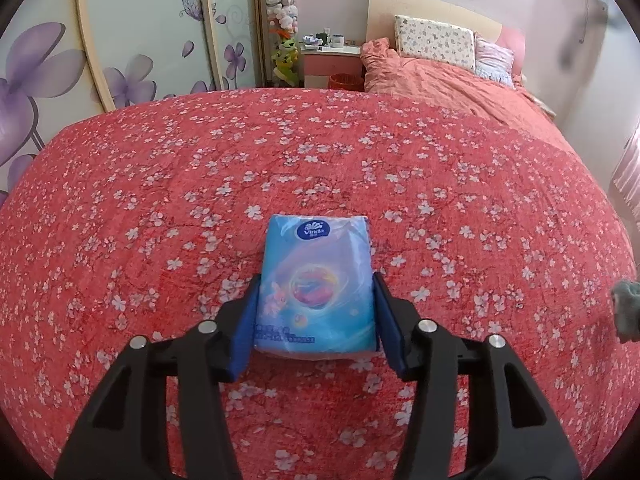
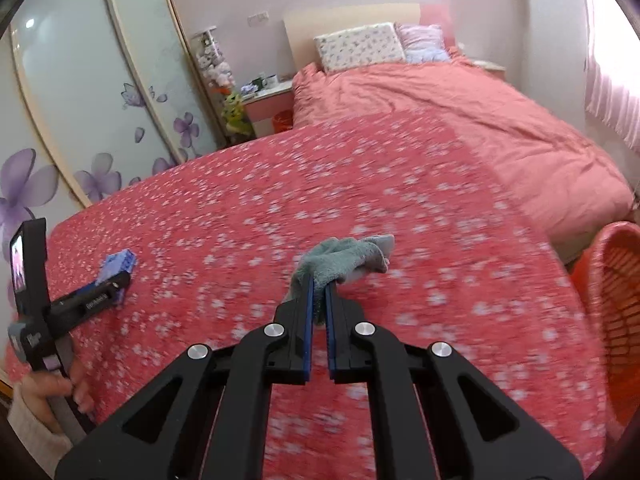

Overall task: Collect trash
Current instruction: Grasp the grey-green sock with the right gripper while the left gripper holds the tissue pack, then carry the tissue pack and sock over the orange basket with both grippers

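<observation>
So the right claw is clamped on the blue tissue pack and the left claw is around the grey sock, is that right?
No, the items are swapped. The right wrist view shows the right claw shut on the grey sock. The left wrist view shows the left claw around the blue tissue pack, which lies on the red floral bedspread.

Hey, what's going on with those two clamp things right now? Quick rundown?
Left hand-held gripper clamped on blue tissue pack, resting on bed. Right hand-held gripper shut on grey-green cloth, lifted. Orange basket at right; nothing in the way.
</observation>
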Demonstrator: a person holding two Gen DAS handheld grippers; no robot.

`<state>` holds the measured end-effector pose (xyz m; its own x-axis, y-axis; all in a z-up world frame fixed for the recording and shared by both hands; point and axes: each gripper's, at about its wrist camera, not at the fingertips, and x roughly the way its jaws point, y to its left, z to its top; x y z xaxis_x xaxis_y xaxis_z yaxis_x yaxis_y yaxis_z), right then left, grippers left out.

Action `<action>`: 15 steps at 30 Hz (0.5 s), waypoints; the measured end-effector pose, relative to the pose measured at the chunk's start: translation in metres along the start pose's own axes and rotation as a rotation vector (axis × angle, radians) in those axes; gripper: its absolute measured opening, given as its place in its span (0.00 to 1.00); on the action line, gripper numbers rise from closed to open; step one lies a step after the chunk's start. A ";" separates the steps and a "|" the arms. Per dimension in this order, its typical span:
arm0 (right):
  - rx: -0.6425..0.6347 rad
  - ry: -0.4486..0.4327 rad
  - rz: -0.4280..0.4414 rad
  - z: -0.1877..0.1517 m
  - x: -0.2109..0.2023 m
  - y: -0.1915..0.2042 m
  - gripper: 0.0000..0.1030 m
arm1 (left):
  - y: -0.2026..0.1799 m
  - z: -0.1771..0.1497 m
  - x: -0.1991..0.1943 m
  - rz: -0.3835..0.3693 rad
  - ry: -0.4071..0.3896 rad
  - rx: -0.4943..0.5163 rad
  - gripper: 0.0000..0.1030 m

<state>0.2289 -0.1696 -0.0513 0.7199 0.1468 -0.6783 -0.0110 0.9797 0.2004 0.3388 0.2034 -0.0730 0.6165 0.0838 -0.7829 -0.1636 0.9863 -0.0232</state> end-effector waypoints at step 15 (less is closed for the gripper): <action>-0.003 -0.100 -0.011 0.002 -0.045 -0.025 0.05 | -0.029 -0.007 -0.058 -0.034 -0.095 0.063 0.49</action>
<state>0.1980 -0.2006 -0.0245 0.7854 0.1223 -0.6068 -0.0052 0.9816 0.1910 0.3023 0.1688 -0.0316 0.6918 0.0604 -0.7196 -0.0946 0.9955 -0.0074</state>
